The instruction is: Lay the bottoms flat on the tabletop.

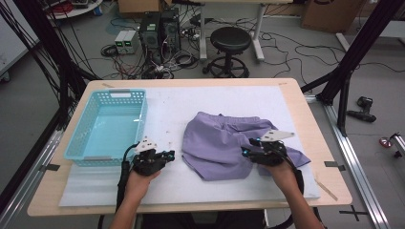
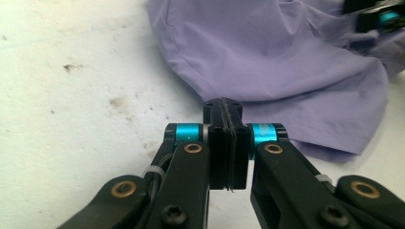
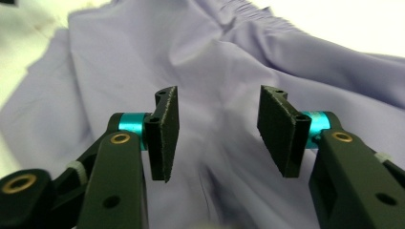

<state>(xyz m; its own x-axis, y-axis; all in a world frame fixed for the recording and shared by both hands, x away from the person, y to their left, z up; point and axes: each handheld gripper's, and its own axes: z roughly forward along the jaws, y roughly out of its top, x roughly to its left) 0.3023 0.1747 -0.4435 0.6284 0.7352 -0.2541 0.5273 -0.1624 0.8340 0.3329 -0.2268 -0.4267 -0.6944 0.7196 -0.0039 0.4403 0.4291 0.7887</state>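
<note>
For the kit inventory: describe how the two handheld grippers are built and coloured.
Both the left gripper and the right gripper are black linkages with brass-coloured pivots, cyan collars and flat black jaws. Each carries a grey three-cornered plate and trails a black cable. The forearms show no sleeves.

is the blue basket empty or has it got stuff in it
Empty: in the high view the blue basket shows a bare floor, and the purple shorts lie beside it.
</note>
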